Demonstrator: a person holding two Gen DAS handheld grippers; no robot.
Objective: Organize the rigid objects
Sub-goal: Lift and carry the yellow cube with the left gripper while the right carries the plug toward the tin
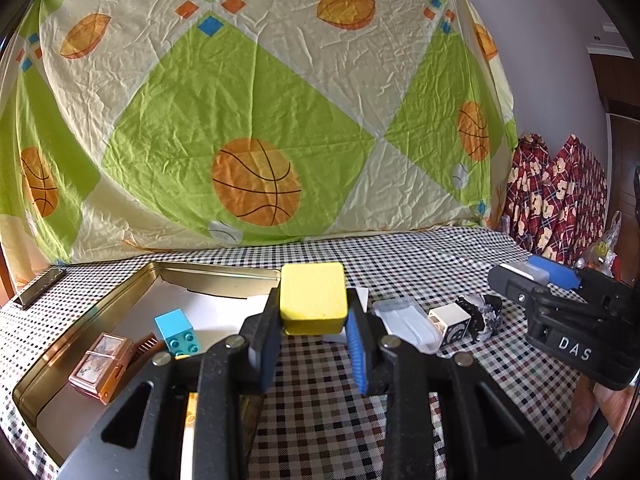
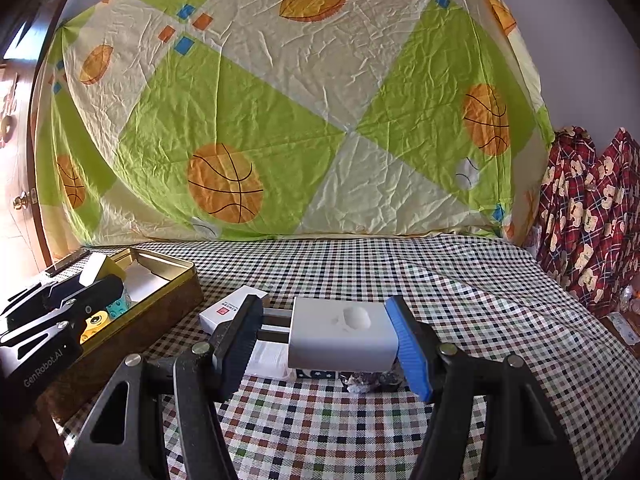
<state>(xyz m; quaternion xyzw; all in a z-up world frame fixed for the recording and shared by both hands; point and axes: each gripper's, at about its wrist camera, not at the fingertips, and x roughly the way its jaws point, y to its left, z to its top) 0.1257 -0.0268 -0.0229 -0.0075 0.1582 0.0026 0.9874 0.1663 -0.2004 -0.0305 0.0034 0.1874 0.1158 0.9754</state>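
Gold tin (image 1: 224,276): left on your checked bench (image 1: 320,420), holding a pink case (image 1: 100,364) and blue brick (image 1: 178,332).
Left tool (image 1: 314,340): level, raised at the tin's right edge, clamped on a yellow block (image 1: 313,298).
Right tool (image 2: 320,344): level, above the bench, gripping a white charger (image 2: 342,334); white box (image 2: 228,308) just left of it.
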